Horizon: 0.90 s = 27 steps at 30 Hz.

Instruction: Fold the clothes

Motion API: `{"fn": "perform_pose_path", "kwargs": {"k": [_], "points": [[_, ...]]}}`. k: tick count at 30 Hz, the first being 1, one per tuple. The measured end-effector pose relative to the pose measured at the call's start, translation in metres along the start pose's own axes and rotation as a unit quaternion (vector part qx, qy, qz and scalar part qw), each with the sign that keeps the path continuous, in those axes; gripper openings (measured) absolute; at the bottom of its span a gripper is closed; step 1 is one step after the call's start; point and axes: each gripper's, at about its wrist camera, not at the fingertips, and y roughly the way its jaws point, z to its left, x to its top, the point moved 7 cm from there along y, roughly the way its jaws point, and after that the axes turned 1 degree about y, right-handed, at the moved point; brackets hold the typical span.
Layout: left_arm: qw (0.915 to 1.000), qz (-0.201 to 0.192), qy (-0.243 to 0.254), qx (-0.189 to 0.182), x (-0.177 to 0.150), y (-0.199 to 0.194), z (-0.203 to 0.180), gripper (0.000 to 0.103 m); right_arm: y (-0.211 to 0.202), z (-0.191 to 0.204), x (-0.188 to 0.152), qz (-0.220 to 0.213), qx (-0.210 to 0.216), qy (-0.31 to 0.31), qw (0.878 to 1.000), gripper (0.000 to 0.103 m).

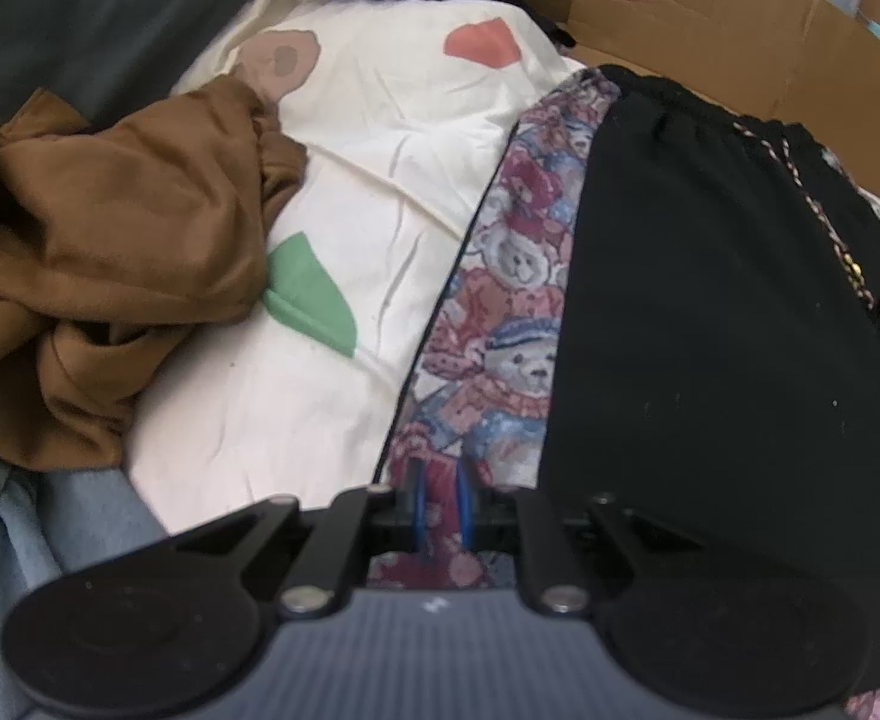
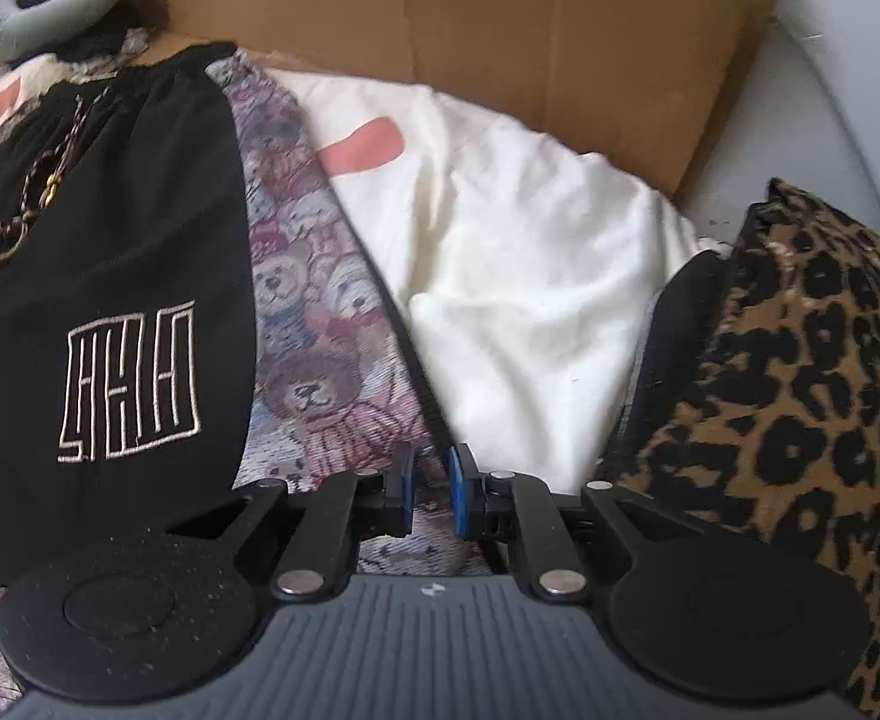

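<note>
Your task's thing is the black knit garment with a drawstring waist (image 1: pixel 710 276), lying flat on a teddy-bear-print woven cloth (image 1: pixel 500 324) that sticks out as a strip along both its sides. Its long axis runs away from you, waistband at the far end by the brown cardboard box wall (image 2: pixel 500 18), the white line-embroidered emblem (image 2: pixel 131 381) nearer you.

Your left gripper (image 1: pixel 440 501) sits at the garment's left edge, jaws drawn almost together over the bear-print strip; the cloth passes between the blue pads, so they look closed on that strip, though the view is too tight to be sure. Your right gripper (image 2: pixel 431 492) is at the right edge, just off the black fabric, jaws nearly closed with a narrow gap; whether they pinch the bear cloth I cannot tell.

So the garment lies between your two hands, each about equally near its side, and inward of both.

Around it: a cream quilt with coloured patches (image 1: pixel 380 138), a crumpled brown garment (image 1: pixel 110 240) to the left, a leopard-print cushion (image 2: pixel 800 390) to the right.
</note>
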Motion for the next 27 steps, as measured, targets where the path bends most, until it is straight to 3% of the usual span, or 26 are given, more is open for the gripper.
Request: {"fn": "perform_pose_path", "kwargs": {"k": [3, 12, 13, 14, 18, 27], "points": [[1.0, 0.0, -0.001, 0.0, -0.001, 0.0, 0.001, 0.013, 0.009, 0.004, -0.002, 0.008, -0.011, -0.025, 1.0, 0.023], [1.0, -0.002, 0.0, -0.005, -0.002, 0.001, 0.002, 0.013, 0.013, 0.002, -0.001, 0.016, -0.016, -0.035, 0.999, 0.025], [1.0, -0.002, -0.001, -0.005, -0.003, 0.002, 0.002, 0.013, 0.014, 0.002, -0.001, 0.018, -0.01, -0.034, 0.999, 0.023], [1.0, -0.001, -0.002, -0.005, -0.003, 0.002, 0.002, 0.013, 0.015, 0.002, 0.0, 0.02, -0.004, -0.032, 0.999, 0.012], [1.0, -0.001, -0.003, -0.005, -0.006, 0.003, 0.001, 0.013, 0.015, 0.007, -0.001, 0.021, -0.002, -0.045, 0.999, 0.004], [1.0, -0.001, -0.003, -0.004, -0.006, 0.003, 0.006, 0.013, 0.01, -0.002, 0.003, 0.025, -0.031, -0.037, 0.999, 0.0]]}}
